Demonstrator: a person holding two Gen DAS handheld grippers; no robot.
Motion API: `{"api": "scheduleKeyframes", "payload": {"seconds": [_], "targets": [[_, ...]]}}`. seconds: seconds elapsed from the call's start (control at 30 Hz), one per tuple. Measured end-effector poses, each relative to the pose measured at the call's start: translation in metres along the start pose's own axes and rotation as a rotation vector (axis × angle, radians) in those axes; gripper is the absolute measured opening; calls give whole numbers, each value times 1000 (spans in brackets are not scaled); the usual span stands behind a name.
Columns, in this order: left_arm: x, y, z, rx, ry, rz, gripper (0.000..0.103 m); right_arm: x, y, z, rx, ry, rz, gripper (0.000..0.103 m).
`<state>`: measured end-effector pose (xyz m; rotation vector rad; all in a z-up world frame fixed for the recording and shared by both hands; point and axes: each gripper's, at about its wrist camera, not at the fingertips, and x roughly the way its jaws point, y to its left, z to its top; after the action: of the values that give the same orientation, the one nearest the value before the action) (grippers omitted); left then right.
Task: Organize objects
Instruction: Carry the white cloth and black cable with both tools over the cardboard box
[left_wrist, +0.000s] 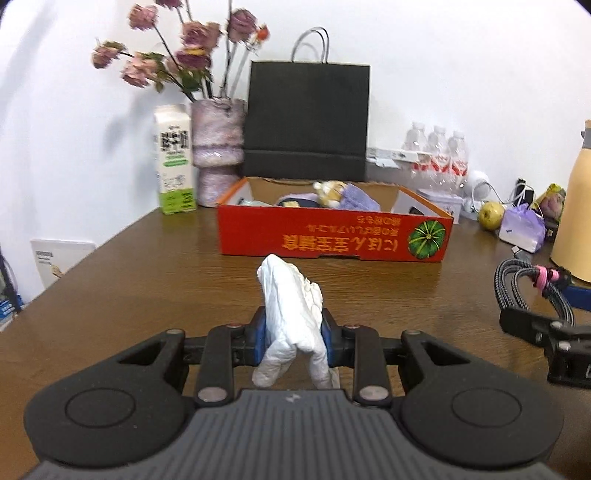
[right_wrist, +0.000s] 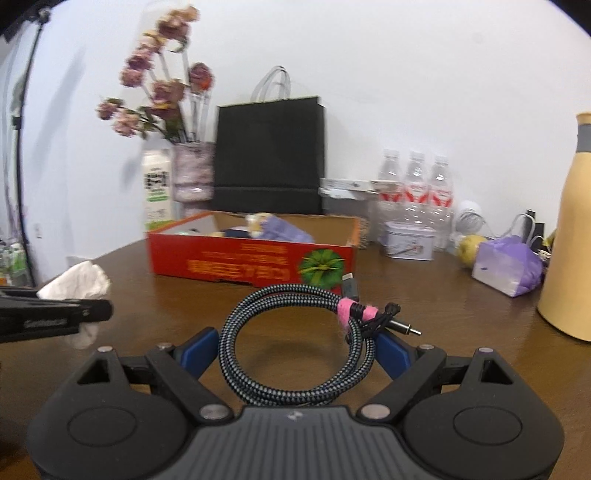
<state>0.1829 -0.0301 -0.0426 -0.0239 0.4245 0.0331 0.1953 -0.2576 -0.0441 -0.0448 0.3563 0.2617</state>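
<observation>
My left gripper (left_wrist: 294, 332) is shut on a crumpled white cloth (left_wrist: 291, 306) that looks like a glove; it sticks up between the blue pads above the brown table (left_wrist: 147, 280). Ahead of it stands a red cardboard box (left_wrist: 332, 232) with soft items inside. My right gripper (right_wrist: 295, 347) holds a coiled braided cable (right_wrist: 291, 332) tied with a pink strap, its blue pads pressing both sides of the coil. The right wrist view shows the box (right_wrist: 251, 258) ahead, and the left gripper (right_wrist: 55, 317) with the cloth (right_wrist: 77, 284) at the left edge. The cable (left_wrist: 517, 284) also shows at the far right of the left wrist view.
Behind the box stand a milk carton (left_wrist: 173, 162), a vase of dried flowers (left_wrist: 216, 147) and a black paper bag (left_wrist: 306, 122). Water bottles (left_wrist: 439, 155), a small tin (right_wrist: 406, 240), an apple (left_wrist: 491, 216), a purple bag (right_wrist: 506, 267) and a tall yellow jug (right_wrist: 569, 240) crowd the right.
</observation>
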Motion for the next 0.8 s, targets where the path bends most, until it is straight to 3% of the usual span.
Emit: {"api": "scheduleKeyframes", "payload": {"seconds": [0.33, 0.8], "targets": [[-30, 16, 0, -6, -15, -4, 28, -27, 49, 4, -31, -14, 46, 90], [-27, 28, 34, -8, -55, -10, 29, -10, 66, 35, -40, -29, 48, 90]]}}
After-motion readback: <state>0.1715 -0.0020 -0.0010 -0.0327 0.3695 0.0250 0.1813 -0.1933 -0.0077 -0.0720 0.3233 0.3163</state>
